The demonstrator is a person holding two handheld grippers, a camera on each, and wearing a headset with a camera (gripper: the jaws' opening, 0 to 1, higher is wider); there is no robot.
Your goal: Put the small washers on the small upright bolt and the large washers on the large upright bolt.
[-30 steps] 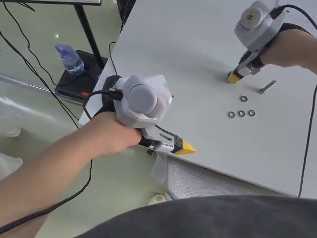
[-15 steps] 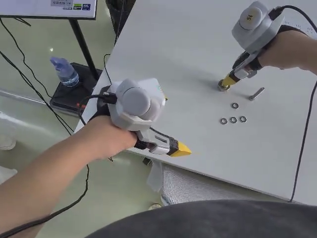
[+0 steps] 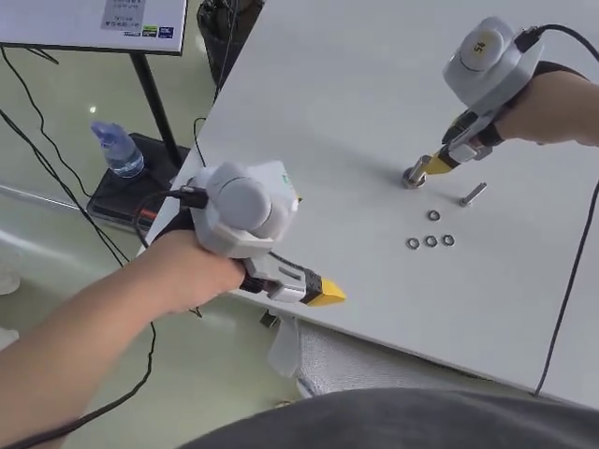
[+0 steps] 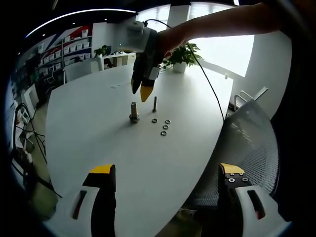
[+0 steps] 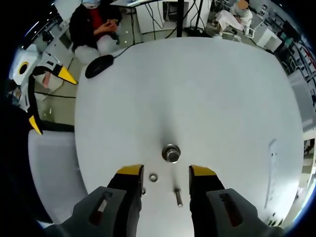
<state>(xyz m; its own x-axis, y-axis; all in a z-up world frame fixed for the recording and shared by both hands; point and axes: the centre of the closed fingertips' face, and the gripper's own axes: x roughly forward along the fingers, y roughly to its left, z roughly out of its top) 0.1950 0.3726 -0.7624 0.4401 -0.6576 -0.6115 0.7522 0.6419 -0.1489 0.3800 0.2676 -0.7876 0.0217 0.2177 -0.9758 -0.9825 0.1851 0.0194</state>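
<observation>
The large bolt (image 3: 413, 176) stands upright on the white table (image 3: 309, 112), head down. My right gripper (image 3: 431, 166) hovers just right of it, open and holding nothing; in the right gripper view the large bolt (image 5: 171, 153) lies just ahead of the open right gripper (image 5: 166, 171). The small bolt (image 3: 473, 195) lies on its side. Several small washers (image 3: 430, 240) lie flat near it, one washer (image 3: 433, 216) apart from the rest. My left gripper (image 4: 167, 170) is open and empty over the table's near edge, far from the large bolt (image 4: 133, 112) and the washers (image 4: 163, 127).
A mesh chair (image 3: 365, 351) sits below the table's near edge. On the floor at left are a water bottle (image 3: 117, 150), a black box (image 3: 126, 192) and cables. A cable (image 3: 562, 299) runs along the right. A seated person (image 5: 94, 22) is beyond the table.
My right gripper has drawn back from the large bolt, which now stands free of its tips. The left gripper hangs at the table edge as before; the head camera shifted.
</observation>
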